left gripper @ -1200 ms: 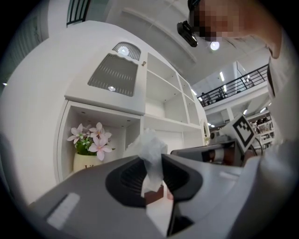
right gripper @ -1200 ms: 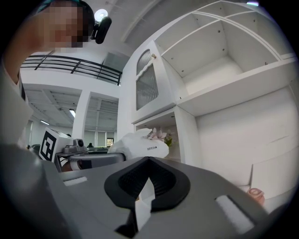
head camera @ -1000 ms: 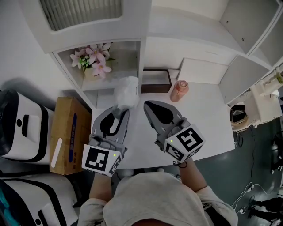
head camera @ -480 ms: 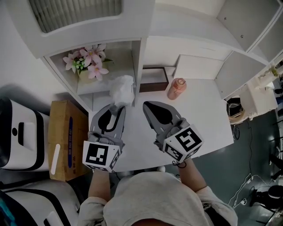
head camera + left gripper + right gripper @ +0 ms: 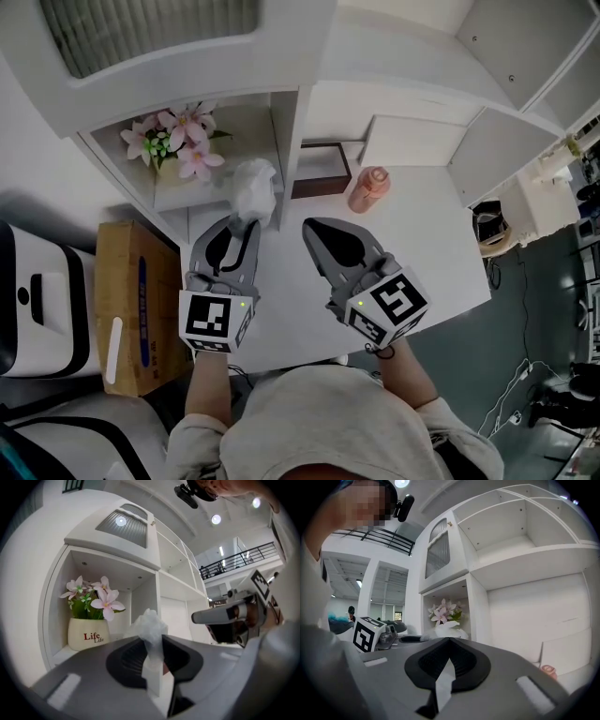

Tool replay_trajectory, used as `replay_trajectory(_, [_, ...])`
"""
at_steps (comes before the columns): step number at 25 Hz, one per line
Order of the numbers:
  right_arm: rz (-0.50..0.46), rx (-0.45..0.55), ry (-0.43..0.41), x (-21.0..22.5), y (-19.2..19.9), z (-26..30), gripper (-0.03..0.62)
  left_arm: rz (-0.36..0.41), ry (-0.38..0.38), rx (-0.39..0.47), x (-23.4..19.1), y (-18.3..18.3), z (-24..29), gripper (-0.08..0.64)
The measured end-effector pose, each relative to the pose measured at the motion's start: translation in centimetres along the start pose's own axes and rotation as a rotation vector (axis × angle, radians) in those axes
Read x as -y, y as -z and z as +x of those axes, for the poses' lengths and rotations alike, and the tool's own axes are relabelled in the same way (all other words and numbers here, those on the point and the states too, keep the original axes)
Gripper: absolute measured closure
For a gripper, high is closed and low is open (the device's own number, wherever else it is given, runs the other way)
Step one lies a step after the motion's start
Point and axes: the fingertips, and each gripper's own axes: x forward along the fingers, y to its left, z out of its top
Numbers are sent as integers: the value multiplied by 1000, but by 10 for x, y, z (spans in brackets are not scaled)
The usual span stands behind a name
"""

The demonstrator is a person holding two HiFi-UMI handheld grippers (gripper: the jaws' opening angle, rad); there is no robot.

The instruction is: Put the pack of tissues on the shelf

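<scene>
Setting: A white bench (image 5: 412, 253) runs beneath a white wall unit. The unit's lower-left shelf (image 5: 173, 199) is an open compartment holding a flower pot (image 5: 88, 633) marked "Life".
Pack of tissues: The crinkled, clear-wrapped pack of tissues (image 5: 253, 187) is in the air at the compartment's mouth, close by the dividing wall. It is not yet on the shelf.
Left gripper: The left gripper (image 5: 246, 223) has its jaws pinched on the near end of the pack and points level at the shelf. This hold leaves the bulk of the pack ahead of the tips, so it can go in first.
Right gripper: The right gripper (image 5: 309, 225) has its jaws together with nothing between them. It sits over the bench beside the left one, seemingly kept out of the way.
Also on the bench: A pink bottle (image 5: 367, 190) and a dark brown box (image 5: 317, 175) stand at the back, right of the divider.
Stage: The approach looks nearly complete, with carrying the pack in and releasing it to follow.
Risk: The free space lies right of the pot, and the soft pack could brush the flowers (image 5: 178, 141).
</scene>
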Motion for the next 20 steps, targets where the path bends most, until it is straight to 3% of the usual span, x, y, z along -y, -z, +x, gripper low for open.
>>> replay_trajectory(20, [0,-33,50,25,7,9,592,-78,-15,-46,-29,21,44,483])
